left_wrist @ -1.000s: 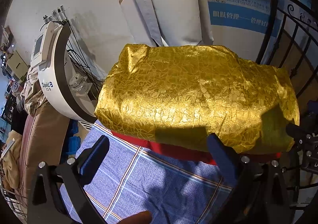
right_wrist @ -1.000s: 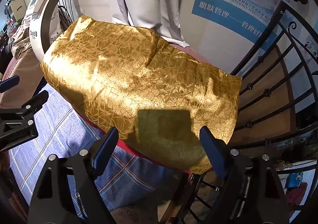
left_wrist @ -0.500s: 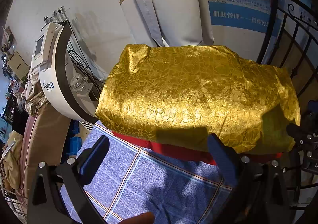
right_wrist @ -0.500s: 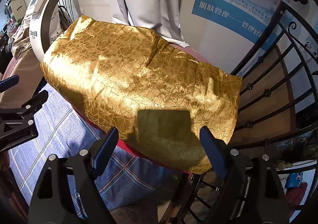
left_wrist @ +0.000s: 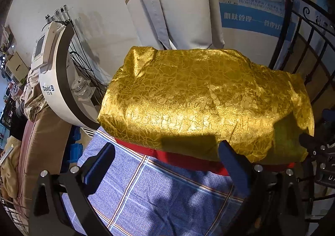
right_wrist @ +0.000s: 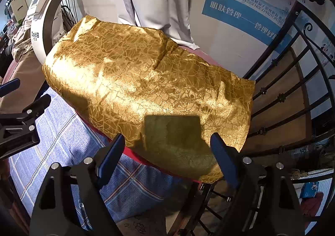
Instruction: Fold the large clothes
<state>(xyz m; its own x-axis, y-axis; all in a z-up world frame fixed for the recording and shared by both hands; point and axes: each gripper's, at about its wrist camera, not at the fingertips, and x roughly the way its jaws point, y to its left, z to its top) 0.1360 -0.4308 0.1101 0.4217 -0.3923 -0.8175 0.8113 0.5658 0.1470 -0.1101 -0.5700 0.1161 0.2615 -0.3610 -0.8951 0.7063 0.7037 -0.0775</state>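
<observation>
A shiny gold garment (left_wrist: 201,99) lies folded in a broad rectangle on a red-edged surface (left_wrist: 184,157), with a blue plaid cloth (left_wrist: 159,194) in front of it. It also shows in the right wrist view (right_wrist: 146,81). My left gripper (left_wrist: 165,158) is open and empty, hovering just short of the garment's near edge. My right gripper (right_wrist: 167,148) is open and empty above the garment's near right corner. The left gripper also shows at the left edge of the right wrist view (right_wrist: 18,108).
A white curved machine (left_wrist: 56,81) stands at the left beside the wall. Grey fabric (left_wrist: 178,5) hangs behind the garment. A black metal railing (right_wrist: 293,93) runs along the right side. A blue poster (right_wrist: 247,16) is on the wall.
</observation>
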